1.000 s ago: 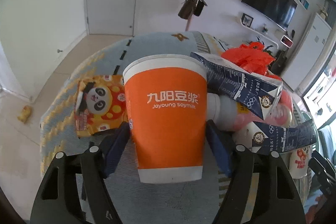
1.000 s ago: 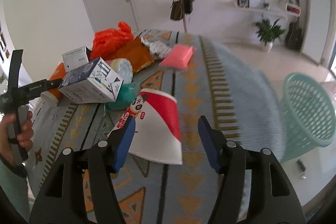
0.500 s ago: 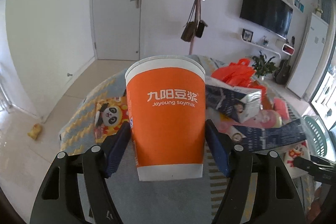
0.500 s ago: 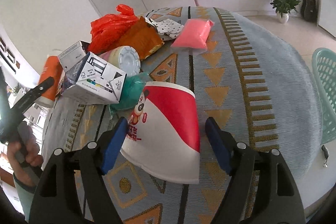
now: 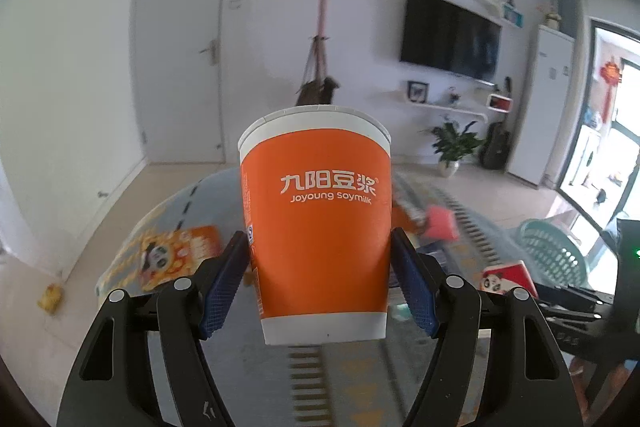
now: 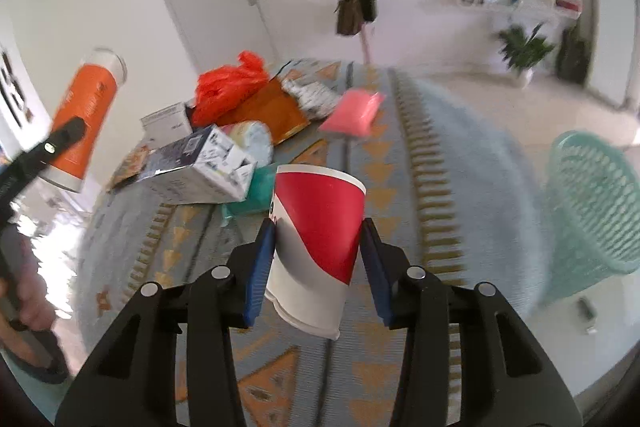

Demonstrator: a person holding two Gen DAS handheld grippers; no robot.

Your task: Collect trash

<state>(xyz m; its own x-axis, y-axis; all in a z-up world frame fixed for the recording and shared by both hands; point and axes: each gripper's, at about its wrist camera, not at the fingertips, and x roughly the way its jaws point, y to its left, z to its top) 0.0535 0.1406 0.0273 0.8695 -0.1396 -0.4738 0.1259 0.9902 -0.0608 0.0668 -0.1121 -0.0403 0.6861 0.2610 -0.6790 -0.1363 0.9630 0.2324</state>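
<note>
Since the earlier frames, both cups had been raised off the patterned table cover: the orange soymilk cup (image 5: 318, 227) now stood out against the far wall rather than the clutter, and the red-and-white paper cup (image 6: 316, 247), previously lying on its side between open jaws, was now gripped.

Left gripper (image 5: 320, 291): jaws closed on the orange soymilk cup, blue pads pressed against both lower sides. Cup upright, mouth up, held clear above the table cover (image 5: 192, 211). From the right wrist view the same cup (image 6: 86, 115) appeared tilted, high at the left, with the left gripper's finger across it.

Right gripper (image 6: 316, 267): jaws closed on the red-and-white paper cup, pads touching its flanks. Cup roughly upright, leaning slightly, its base hanging above the cover.

Remaining items on the table, noted from the right wrist view: a milk carton (image 6: 200, 167) lying on its side, a green wrapper (image 6: 256, 191) just beside it, an orange plastic bag (image 6: 230, 83) at the far end, a brown packet (image 6: 268, 111) next to it, and a pink pouch (image 6: 354, 111) near the far edge. A panda-print snack packet (image 5: 168, 251) lay flat on the cover, seen from the left wrist view.

A teal mesh basket (image 6: 592, 211) stood on the floor to the right of the table, well apart from both cups.

Motion blur affected the table edge and background in both views.
</note>
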